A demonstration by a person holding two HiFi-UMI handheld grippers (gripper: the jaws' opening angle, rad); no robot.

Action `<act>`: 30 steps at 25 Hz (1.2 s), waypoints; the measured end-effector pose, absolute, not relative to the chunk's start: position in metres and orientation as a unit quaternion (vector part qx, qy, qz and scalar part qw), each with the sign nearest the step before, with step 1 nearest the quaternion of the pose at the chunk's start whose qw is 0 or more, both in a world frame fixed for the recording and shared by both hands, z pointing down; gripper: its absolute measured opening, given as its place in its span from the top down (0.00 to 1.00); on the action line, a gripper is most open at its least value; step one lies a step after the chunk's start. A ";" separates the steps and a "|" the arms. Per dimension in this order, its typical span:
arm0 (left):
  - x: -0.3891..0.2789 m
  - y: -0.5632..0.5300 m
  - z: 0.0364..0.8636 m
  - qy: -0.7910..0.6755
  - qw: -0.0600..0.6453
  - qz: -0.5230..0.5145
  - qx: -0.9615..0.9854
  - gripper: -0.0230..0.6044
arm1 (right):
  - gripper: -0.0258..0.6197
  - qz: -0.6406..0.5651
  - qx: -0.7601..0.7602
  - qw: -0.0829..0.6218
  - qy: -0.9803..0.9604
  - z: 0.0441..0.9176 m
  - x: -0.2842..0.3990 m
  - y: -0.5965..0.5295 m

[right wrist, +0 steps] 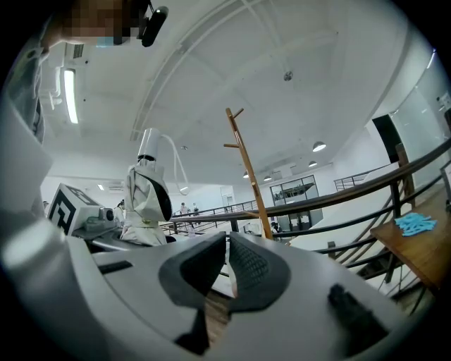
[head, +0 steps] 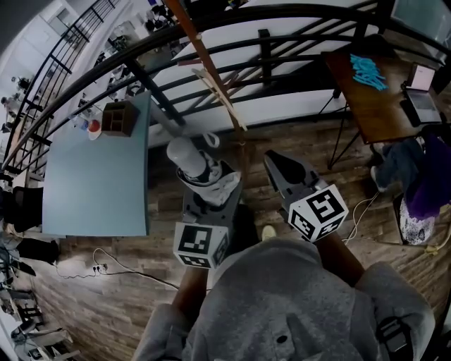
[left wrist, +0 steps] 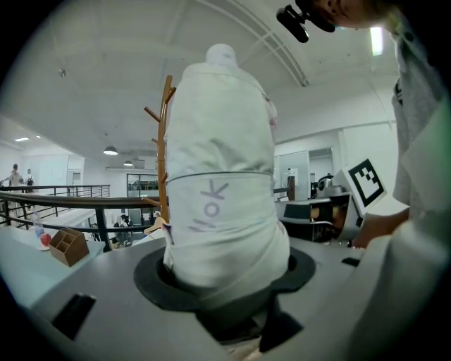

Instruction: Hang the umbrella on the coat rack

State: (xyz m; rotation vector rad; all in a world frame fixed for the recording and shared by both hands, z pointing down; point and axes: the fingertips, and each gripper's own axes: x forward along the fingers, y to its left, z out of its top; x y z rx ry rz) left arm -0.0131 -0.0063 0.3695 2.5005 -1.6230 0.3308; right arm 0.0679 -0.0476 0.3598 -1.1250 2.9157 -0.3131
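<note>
The folded umbrella [left wrist: 222, 176], bundled in its pale fabric sleeve, stands upright in the left gripper [left wrist: 224, 289], whose jaws are spread wide and clamped around the lower part of the bundle. It looks light and soft on the outside with a stiff core, so I'd expect the cloth to give and slide a little under the pads; a firm hold low on the body seems right, leaving the top free. The right gripper [right wrist: 227, 254] hovers just beside it, jaws drawn together to a slit with nothing between them. The wooden coat rack [head: 211, 67] rises close in front of both, against a dark railing [head: 296, 21]. The right gripper view shows what the left gripper view cannot: a thin white strap loop [right wrist: 173, 158] arching off the umbrella's top (my guess is that this is what should go over a peg), while from the left gripper the bundle fills the middle and hides it. Only the head view takes in the surroundings: a pale blue table [head: 99, 190] with a small wooden organiser box [head: 118, 118] to the left, a wooden desk [head: 373, 106] to the right.
</note>
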 end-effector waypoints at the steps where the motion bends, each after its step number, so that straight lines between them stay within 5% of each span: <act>1: -0.014 -0.008 0.371 -0.539 0.072 0.111 0.832 0.55 | 0.91 -0.099 -0.359 -0.001 0.928 0.360 0.067 -0.049; 30: -0.052 -0.107 0.385 -0.543 0.099 0.107 0.827 0.55 | 0.91 -0.110 -0.355 -0.018 0.928 0.372 0.034 -0.144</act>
